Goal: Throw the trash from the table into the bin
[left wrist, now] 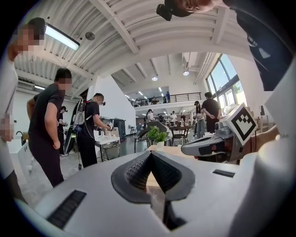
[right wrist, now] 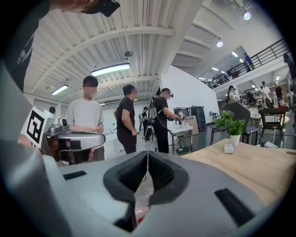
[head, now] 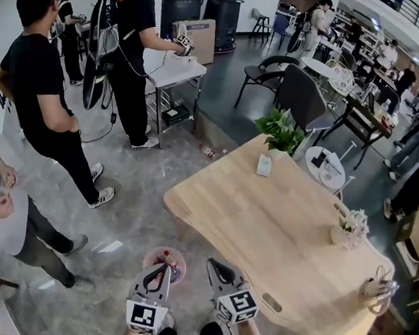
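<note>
The trash (head: 168, 261) lies in the bin (head: 178, 257), a red-and-white clump that is too small to name; it may be a capped bottle, and if so its long axis runs roughly from 11 to 5 o'clock in the head view, though I would not press that. The bin stands upright on the floor with its mouth up, so its own long axis is vertical and it shows from above as a ring. It sits at about 7 o'clock of the table (head: 274, 223), just off the near corner, probably so a drop needs only a short carry. The left gripper (head: 163, 270) hangs over the bin's 6 o'clock rim with its jaws pressed together and nothing between them, which its own view (left wrist: 151, 153) bears out. The right gripper (head: 213, 263) is at 3 o'clock of the bin, beside the table's edge, likewise closed tight and empty (right wrist: 147, 152). Both point nearly level, side by side, which reads as a rest pose after a drop and not a reach. On the table only a plant (head: 280, 130), a white box (head: 264, 165) and flowers (head: 354, 226) show, all toward 1 to 3 o'clock.
</note>
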A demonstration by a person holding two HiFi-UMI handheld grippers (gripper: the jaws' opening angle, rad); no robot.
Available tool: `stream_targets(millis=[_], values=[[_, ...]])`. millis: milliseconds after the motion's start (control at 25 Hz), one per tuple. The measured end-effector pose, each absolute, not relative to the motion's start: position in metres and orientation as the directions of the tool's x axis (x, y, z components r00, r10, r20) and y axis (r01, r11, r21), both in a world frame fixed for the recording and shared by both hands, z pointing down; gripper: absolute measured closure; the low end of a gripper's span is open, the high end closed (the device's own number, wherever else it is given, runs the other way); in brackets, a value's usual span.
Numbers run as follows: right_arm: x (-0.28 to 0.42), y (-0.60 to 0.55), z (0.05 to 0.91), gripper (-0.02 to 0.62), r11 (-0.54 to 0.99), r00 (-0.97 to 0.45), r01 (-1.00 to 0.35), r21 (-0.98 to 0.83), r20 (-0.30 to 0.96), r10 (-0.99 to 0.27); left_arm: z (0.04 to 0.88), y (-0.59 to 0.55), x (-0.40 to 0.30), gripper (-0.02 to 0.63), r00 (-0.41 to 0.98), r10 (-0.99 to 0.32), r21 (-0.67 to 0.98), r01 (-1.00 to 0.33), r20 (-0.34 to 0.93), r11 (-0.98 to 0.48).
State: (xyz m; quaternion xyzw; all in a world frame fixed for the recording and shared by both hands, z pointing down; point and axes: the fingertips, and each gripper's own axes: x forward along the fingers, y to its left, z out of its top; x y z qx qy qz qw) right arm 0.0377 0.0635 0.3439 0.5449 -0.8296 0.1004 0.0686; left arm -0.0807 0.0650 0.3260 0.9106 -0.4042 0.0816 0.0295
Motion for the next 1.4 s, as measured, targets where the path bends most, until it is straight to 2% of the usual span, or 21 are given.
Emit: stream_targets(millis=[320, 880, 1000, 1400], values=[[0.079, 0.066, 0.346, 0.584, 0.307, -0.322, -0.946, -0.101, 0.232, -0.918, 0.324, 0.063, -0.037, 0.6, 0.718, -0.674, -0.007, -0.683, 0.172, -0.73], [0.257, 0.084, 0.314, 0.584, 0.158, -0.161, -0.987, -0.031, 0.199, -0.967, 0.301, 0.057, 0.149, 0.6, 0.819, -0.562, 0.012, -0.567, 0.114, -0.823], [0.285, 0.089, 0.31, 0.586, 0.146, -0.15, -0.989, -0.036, 0.189, -0.97, 0.294, 0.055, 0.18, 0.6, 0.824, -0.564, 0.009, -0.565, 0.064, -0.825], [0.362, 0.072, 0.305, 0.586, 0.036, -0.043, -0.998, -0.049, 0.168, -0.985, 0.288, 0.016, 0.262, 0.6, 0.876, -0.475, -0.012, -0.476, 0.082, -0.88]])
